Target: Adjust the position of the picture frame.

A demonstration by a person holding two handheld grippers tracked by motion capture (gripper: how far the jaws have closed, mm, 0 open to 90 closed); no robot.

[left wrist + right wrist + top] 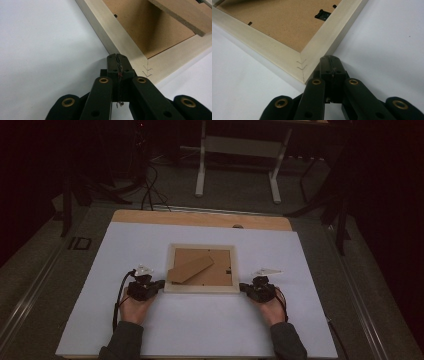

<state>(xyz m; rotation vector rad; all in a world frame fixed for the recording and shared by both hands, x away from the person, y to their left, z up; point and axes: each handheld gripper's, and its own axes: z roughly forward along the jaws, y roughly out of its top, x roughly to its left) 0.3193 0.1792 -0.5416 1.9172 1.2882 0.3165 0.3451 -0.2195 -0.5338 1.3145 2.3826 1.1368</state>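
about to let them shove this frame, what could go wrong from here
Both tongs are shut and only press at the near corners of the picture frame, left tongs and right tongs, so a tip could slip off. Uneven pushing may twist the frame on the white sheet. The raised cardboard stand could catch or bend.

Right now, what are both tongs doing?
Left tongs: closed, empty, tips at the frame corner.
Right tongs: closed, empty, at its other near corner.

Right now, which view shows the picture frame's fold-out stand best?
The high view: the cardboard stand lies whole and slantwise across the backing of the picture frame. The left gripper view catches just one end of it at the top edge. The right gripper view shows the frame's corner and backing instead.
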